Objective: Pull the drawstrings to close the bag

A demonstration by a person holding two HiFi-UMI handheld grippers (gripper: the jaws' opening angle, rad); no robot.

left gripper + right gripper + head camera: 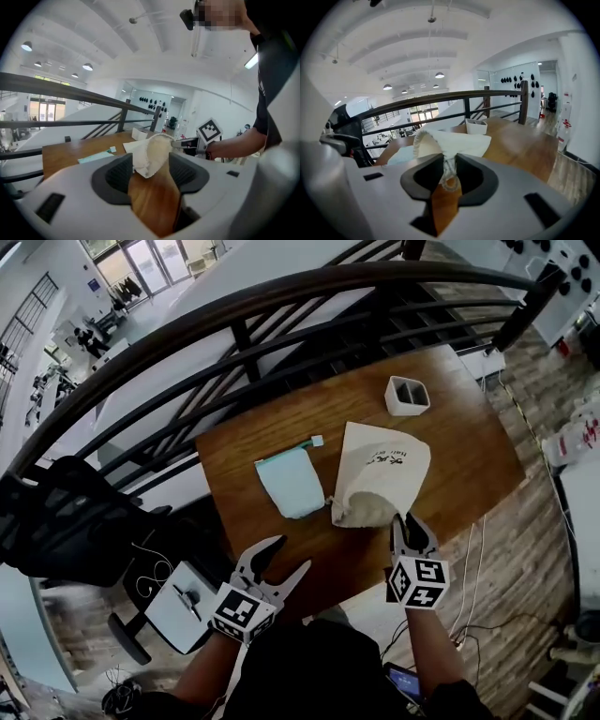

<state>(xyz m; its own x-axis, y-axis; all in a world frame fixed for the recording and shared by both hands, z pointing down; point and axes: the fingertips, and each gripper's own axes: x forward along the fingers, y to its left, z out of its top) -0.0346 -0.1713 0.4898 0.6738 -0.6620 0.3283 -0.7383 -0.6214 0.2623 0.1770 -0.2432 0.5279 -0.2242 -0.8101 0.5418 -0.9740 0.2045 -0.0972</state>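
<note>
The fingers (423, 176) of the right gripper (450, 157) are pinched on the drawstring (448, 172) at the gathered mouth of the cream bag (457, 140), and that mouth stands raised off the wooden tabletop (469, 465). The left gripper (287, 557) hangs by the tabletop's near edge, its fingers spread and holding nothing. The bag's other corner is lined up beyond them but untouched. The bag lies near the tabletop's middle, just beside a pale blue pouch (291, 482), with a white container (407, 395) well apart behind it. To close the mouth cleanly, the left gripper likely needs to take the cord or hem on its own side before any pull. Both should then draw apart steadily and low over the wood, so the fabric gathers rather than the whole bag sliding after the right gripper.
</note>
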